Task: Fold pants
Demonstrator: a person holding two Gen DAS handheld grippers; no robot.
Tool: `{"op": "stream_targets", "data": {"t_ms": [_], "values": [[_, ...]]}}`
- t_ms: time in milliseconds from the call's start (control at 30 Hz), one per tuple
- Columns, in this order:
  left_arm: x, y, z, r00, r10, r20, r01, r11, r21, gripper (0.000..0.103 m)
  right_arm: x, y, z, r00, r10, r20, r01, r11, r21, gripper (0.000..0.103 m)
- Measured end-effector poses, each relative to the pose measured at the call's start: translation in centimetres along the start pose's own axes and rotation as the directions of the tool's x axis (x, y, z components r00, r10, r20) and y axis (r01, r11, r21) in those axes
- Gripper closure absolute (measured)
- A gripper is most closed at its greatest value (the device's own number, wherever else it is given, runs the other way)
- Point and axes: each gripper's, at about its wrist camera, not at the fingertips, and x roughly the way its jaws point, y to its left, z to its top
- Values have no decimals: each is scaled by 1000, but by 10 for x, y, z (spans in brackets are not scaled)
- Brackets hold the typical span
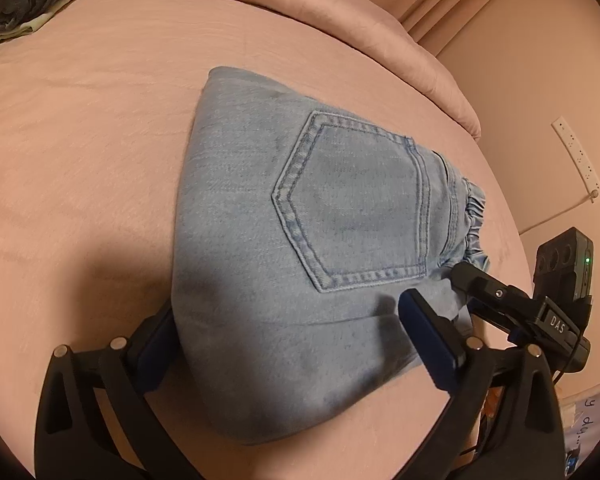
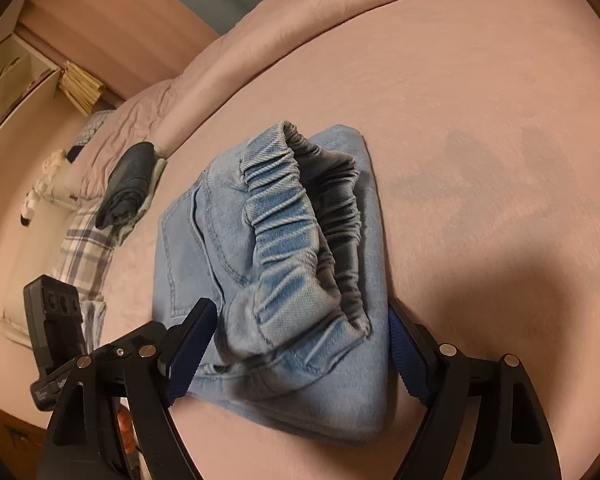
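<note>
Light blue jeans lie folded into a compact bundle on the pink bed, back pocket up. In the right wrist view the jeans show their gathered elastic waistband on top, facing the camera. My left gripper stands open across the near end of the bundle. One finger is at the bundle's left edge and the other hovers over the denim. My right gripper is open too, with the waistband end between its fingers and the pads beside the cloth, not squeezing it. Its finger shows at the right in the left wrist view.
A stack of folded dark clothes sits further along the bed, beside a plaid cloth. A rolled pink duvet borders the far side. A power strip hangs on the wall and books lie beyond the bed.
</note>
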Motion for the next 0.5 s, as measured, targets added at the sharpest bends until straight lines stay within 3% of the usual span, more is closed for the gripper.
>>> {"op": "stream_targets", "data": {"t_ms": [500], "values": [[7,-3,10,1000,25,-3,-25,999,23,2,11,7,7,999,-28,21,29,999,-45,19]]}}
